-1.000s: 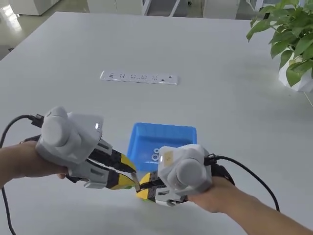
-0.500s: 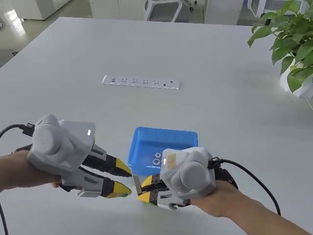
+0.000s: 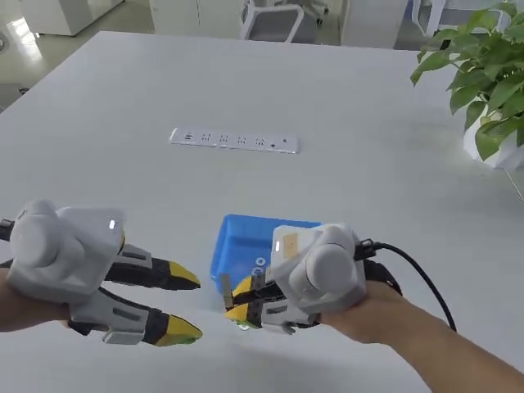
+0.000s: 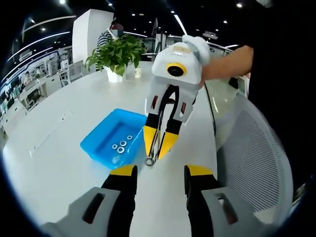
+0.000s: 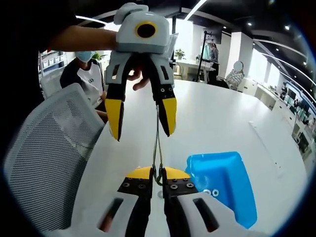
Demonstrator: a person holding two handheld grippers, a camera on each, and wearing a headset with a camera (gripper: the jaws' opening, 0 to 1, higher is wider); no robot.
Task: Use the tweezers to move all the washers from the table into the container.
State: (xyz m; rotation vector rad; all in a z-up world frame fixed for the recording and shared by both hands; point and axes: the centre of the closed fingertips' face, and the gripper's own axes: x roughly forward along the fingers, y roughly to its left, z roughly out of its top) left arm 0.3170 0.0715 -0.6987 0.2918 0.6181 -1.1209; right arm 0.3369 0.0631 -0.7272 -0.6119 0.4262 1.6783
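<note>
Right tool (image 4: 158,143) tight on tweezers (image 5: 157,143), left tool (image 3: 188,308) wide, over white table (image 3: 368,164) with blue container (image 3: 246,237), power strip (image 3: 233,140), potted plant (image 3: 483,74)

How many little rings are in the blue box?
3 washers lie close together in a row on the floor of the blue container. A bright spot beside them may be a fourth, and the right claw may hide more.

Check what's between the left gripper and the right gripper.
The tweezers, clamped in the right gripper, point toward the open left gripper; clearest in the right gripper view.
</note>
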